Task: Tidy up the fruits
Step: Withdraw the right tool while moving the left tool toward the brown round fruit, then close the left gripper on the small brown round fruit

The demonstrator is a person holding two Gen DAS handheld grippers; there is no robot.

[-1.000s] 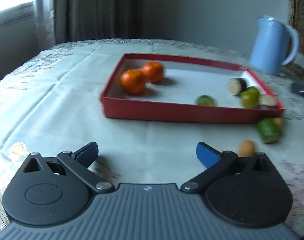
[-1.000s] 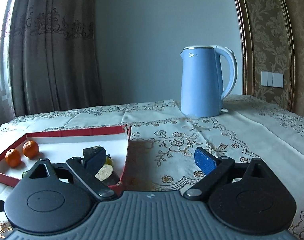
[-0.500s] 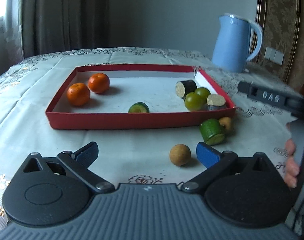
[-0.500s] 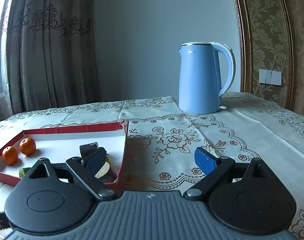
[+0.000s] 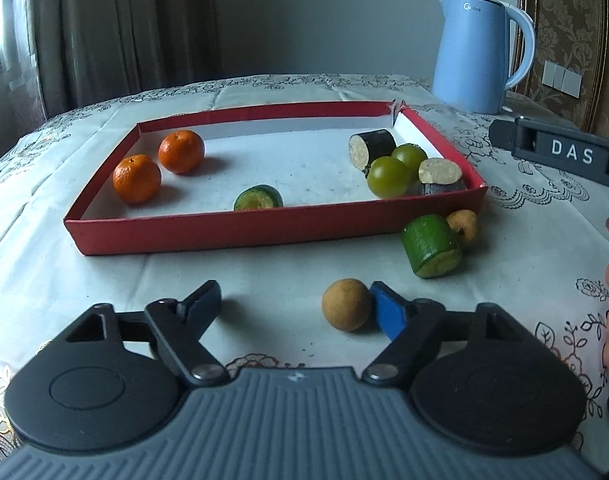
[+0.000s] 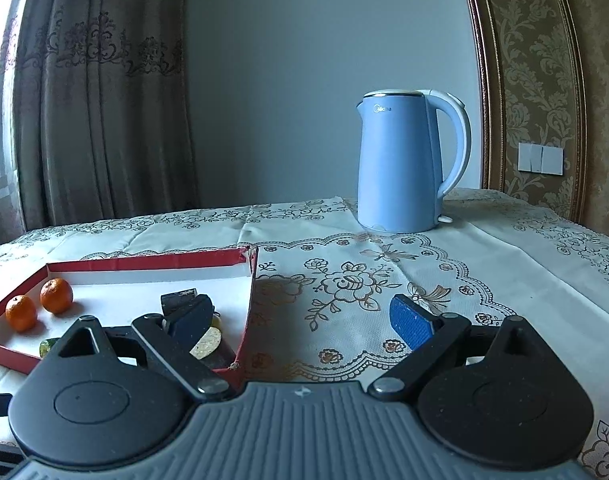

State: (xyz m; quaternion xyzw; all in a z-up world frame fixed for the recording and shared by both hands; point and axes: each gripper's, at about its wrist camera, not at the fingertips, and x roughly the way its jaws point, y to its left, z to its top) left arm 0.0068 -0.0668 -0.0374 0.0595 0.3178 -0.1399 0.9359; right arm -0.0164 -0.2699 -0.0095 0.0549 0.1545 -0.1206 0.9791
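**Left gripper closing on the loose longan**

Left gripper [image 5: 294, 304], bottom centre of the left wrist view: jaws closing but not yet together. Longan [image 5: 347, 304] sits between them on the cloth, against the blue right pad [image 5: 388, 314]; the left pad is well clear of it, so no grip yet.

Judgement: the fruit is off-centre in the gap. Shifting the gripper toward frame right before the squeeze would centre it; otherwise the closing left pad may roll the round fruit. Close gently, since the skin looks thin.

Just beyond, right of centre: cucumber piece [image 5: 431, 246] touching a second longan [image 5: 462, 228], both outside the tray [image 5: 240, 232], near its lower right corner. Inside the tray: two oranges [image 5: 137, 178] at left, a cucumber slice at the front wall, green fruits and dark-skinned pieces at right.

Right gripper [image 6: 300, 316], right wrist view: jaws apart, empty, above the tray's right edge. Kettle [image 6: 400, 160] stands upper right, well apart.
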